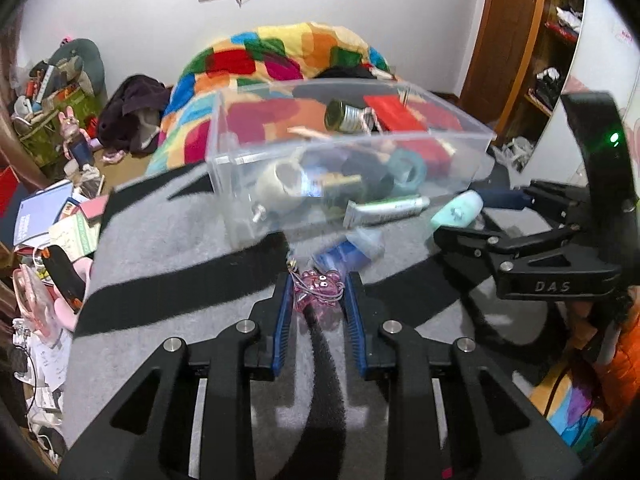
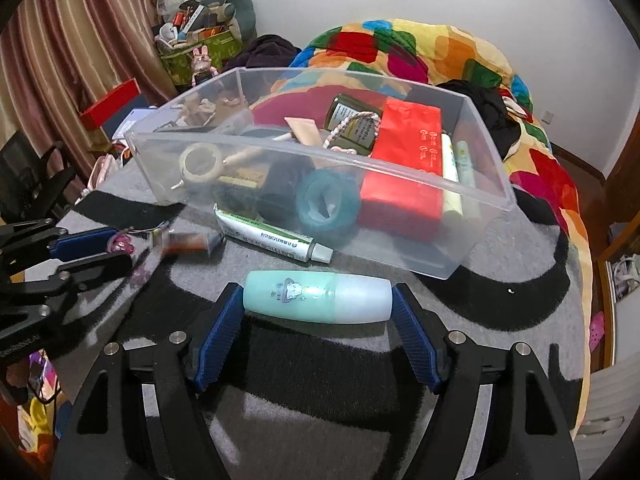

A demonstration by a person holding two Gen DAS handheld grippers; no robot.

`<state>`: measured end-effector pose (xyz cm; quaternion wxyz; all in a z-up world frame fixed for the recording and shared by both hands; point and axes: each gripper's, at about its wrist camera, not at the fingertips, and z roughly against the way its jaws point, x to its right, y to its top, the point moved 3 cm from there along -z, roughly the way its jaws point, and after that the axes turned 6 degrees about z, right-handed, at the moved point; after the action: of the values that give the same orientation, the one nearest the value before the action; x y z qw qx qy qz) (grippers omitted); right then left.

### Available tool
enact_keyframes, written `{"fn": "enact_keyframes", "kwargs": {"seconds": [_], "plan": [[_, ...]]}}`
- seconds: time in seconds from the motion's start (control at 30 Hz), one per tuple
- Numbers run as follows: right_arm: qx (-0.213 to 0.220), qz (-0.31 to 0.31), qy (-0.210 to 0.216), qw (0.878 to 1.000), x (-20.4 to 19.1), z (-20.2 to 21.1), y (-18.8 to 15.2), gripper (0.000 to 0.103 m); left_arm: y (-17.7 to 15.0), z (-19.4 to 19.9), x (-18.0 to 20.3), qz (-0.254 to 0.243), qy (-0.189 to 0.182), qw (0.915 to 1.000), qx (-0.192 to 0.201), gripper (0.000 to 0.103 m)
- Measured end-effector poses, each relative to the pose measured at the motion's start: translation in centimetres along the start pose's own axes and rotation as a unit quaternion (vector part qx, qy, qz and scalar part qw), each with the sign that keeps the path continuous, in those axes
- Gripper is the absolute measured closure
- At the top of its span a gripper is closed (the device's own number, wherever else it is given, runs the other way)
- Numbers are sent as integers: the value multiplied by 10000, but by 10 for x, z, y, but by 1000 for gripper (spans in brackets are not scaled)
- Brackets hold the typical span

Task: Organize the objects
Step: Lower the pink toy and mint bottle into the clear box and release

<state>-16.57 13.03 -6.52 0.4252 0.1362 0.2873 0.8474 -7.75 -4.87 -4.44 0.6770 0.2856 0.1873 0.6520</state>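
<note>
Item 1: mint bottle (image 2: 318, 298), lying just before the clear bin (image 2: 472, 196). Smooth, light, rolls (slippery plastic); your right gripper (image 2: 318, 320) clamps its 2 ends. Left gripper (image 1: 318, 300) pinches pink charm (image 1: 318, 286).

Bottle (image 2: 318, 297) — mint green fading to pale frosted white. Trinket (image 1: 318, 290) clear pink. Blanket (image 2: 280, 380) grey with black bands. Box (image 2: 404, 168) red; quilt (image 2: 440, 52) — multicoloured patches. Pads (image 2: 218, 344) blue.

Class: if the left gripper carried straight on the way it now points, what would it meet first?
Probably the blue packet lying just ahead of the left gripper, before the clear bin; depth is uncertain.
</note>
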Motion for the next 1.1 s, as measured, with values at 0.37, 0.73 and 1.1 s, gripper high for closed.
{"fn": "enact_keyframes", "kwargs": {"seconds": [0.37,0.73,1.1], "plan": [[580,-89,14,9983,3,40,22,32,36,39,3,72,-23,9973,729,77],[933,-317,-161,9950,21,51,55,32,74,44,0,282,-37,9929,1152,77],[707,-481,-236,9961,36,20,72,32,96,8,-13,479,155,9940,976,77]]}}
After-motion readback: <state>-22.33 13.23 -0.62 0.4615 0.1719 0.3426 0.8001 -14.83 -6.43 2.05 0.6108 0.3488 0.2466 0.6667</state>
